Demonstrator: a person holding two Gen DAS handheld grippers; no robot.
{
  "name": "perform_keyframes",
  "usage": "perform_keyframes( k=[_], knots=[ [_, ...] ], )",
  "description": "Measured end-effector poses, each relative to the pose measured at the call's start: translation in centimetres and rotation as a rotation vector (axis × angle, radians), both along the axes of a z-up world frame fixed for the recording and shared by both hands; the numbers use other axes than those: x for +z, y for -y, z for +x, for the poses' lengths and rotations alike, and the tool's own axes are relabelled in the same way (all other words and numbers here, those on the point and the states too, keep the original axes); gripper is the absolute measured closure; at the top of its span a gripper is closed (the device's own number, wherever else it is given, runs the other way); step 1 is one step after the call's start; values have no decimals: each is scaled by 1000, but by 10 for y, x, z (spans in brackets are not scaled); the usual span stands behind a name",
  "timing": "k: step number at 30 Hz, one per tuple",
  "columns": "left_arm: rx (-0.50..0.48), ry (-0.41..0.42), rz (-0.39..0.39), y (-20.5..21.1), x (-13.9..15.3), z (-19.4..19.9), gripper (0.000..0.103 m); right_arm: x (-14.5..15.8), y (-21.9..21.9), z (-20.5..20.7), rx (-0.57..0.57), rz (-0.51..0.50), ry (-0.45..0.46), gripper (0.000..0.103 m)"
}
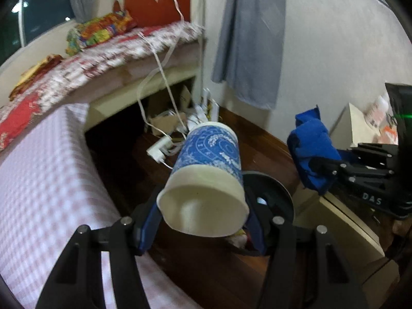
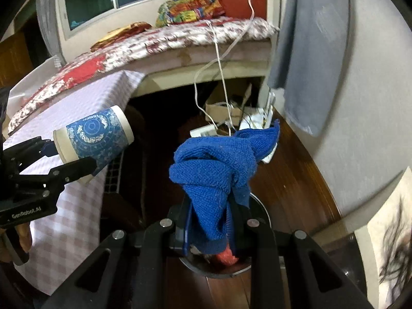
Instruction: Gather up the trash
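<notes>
My left gripper point(image 1: 203, 221) is shut on a blue-and-white paper cup point(image 1: 208, 170), held on its side with its base toward the camera; the cup also shows in the right wrist view point(image 2: 95, 136). My right gripper point(image 2: 209, 231) is shut on a crumpled blue cloth point(image 2: 219, 170), which also shows in the left wrist view point(image 1: 312, 152). Both are held above a round black trash bin point(image 1: 276, 193) on the floor; its rim point(image 2: 216, 271) shows below the cloth, with a red scrap point(image 2: 226, 257) inside.
A table with a pink checked cloth point(image 1: 43, 185) is at the left. A bed with a floral cover point(image 1: 108, 54) stands behind, with white cables point(image 1: 164, 77) and a power strip point(image 1: 161, 149) below. A cream cabinet point(image 1: 345, 221) is at the right, on a wood floor point(image 2: 291, 182).
</notes>
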State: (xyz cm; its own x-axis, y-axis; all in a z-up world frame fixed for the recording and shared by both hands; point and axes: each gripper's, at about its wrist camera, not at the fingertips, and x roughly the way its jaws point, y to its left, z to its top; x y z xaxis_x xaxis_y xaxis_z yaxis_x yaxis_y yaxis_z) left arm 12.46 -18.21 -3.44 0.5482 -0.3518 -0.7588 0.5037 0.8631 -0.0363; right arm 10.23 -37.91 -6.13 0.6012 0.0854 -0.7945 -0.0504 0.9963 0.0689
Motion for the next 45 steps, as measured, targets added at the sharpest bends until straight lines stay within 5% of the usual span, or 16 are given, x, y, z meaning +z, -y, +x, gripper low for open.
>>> perform_keyframes(
  k=[20, 25, 28, 30, 32, 38, 41, 45],
  knots=[
    [-58, -355, 57, 74, -105, 27, 42, -115, 35, 5, 15, 16, -218, 79],
    [-57, -418, 69, 84, -123, 33, 36, -136, 31, 10, 61, 0, -260, 79],
    [-55, -444, 81, 87, -132, 34, 20, -157, 23, 17, 135, -19, -326, 73],
    [-39, -458, 87, 85, -139, 34, 11, -169, 23, 18, 139, -62, -355, 40],
    [-15, -458, 84, 77, -138, 33, 11, -163, 31, 13, 104, -55, -316, 27],
    [46, -315, 86, 54, -96, 15, 11, -117, 46, -13, -35, -6, -255, 19],
    [74, -217, 71, 38, -59, -6, 11, -80, 36, -26, -93, 1, -197, 0],
    [142, -96, 39, 6, -12, -28, 5, -31, 18, -42, -162, 25, -110, 0]
  ],
)
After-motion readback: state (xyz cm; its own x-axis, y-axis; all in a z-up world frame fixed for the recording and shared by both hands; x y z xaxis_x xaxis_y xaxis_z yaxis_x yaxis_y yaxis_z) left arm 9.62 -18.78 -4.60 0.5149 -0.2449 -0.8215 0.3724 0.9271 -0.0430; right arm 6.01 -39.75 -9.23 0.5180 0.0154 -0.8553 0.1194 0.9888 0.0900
